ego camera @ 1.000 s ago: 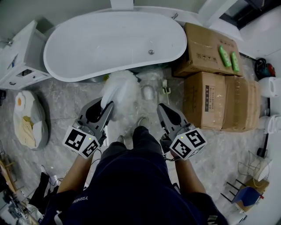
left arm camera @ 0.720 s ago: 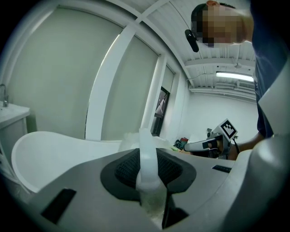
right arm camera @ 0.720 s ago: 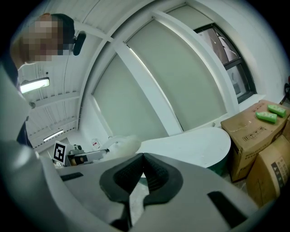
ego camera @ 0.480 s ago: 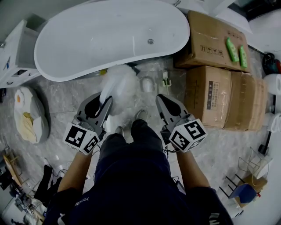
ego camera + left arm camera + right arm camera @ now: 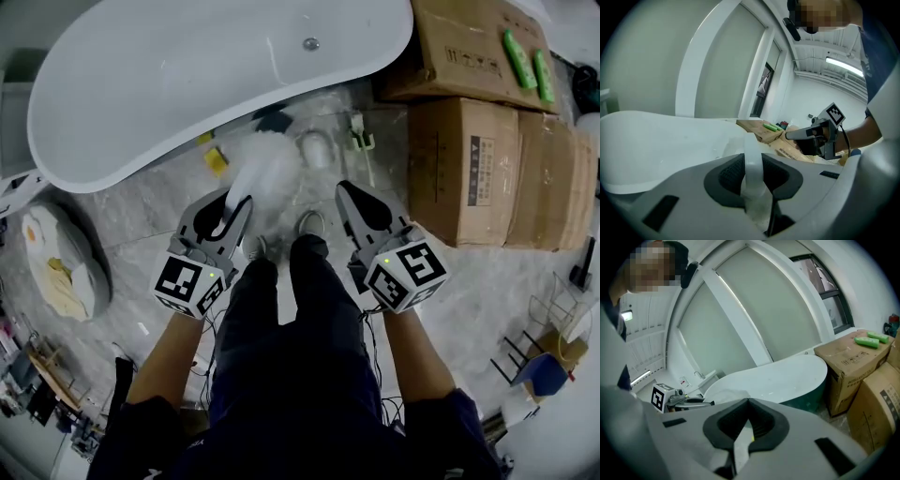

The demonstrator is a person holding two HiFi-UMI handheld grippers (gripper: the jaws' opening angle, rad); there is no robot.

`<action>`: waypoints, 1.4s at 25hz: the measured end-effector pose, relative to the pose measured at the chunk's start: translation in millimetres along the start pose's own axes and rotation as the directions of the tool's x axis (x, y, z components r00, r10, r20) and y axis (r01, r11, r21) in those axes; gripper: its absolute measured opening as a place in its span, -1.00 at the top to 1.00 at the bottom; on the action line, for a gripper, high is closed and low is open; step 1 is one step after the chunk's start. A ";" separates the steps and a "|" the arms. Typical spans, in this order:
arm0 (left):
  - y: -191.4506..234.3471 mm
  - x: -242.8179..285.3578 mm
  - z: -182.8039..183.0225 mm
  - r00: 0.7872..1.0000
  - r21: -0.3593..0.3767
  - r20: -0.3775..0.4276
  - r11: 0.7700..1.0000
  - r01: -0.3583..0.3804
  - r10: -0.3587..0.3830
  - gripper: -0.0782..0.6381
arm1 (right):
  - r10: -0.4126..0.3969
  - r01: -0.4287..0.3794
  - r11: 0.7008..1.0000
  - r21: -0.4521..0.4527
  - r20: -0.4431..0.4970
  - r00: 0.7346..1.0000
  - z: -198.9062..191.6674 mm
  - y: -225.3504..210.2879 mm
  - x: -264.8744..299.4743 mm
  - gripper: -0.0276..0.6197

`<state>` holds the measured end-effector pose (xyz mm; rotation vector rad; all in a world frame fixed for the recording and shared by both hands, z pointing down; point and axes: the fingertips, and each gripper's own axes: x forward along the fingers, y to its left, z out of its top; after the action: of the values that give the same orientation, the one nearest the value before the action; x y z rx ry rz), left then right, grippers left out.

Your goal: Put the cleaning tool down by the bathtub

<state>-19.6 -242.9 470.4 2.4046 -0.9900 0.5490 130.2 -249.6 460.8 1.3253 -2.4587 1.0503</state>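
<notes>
Down by the tub (image 5: pixel 141 103), the left tool (image 5: pixel 236 208) still holds the duster (image 5: pixel 267 169) by its white handle, its fluffy head over the floor (image 5: pixel 141 220) near the tub. The right tool (image 5: pixel 352 192) stays closed on nothing. Tub and boxes (image 5: pixel 469 169) have slid up the head view, and a yellow bit (image 5: pixel 217 161) now shows.

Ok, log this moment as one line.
left gripper: shut on fluffy white duster | duster: over floor beside bathtub | right gripper: shut, empty | status: not yet released
</notes>
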 end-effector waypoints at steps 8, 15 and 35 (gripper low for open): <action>48.9 77.7 -99.5 0.997 0.012 -0.066 0.999 0.045 -0.044 0.47 | -0.069 0.069 0.996 0.048 -0.001 0.998 -86.2 -49.9 58.8 0.90; 87.3 144.1 -197.5 0.993 0.030 -0.113 0.998 0.049 -0.045 0.47 | -0.092 0.092 0.995 0.032 -0.017 0.996 -166.8 -103.1 97.5 0.90; 154.8 310.1 -446.0 0.951 0.059 -0.308 0.997 0.038 -0.018 0.47 | -0.135 0.136 0.991 -0.007 0.012 0.991 -304.5 -246.9 163.1 0.90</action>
<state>-8.7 -254.3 1035.1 2.2909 -0.8112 0.9255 171.0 -251.8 883.5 1.4760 -2.3396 1.0028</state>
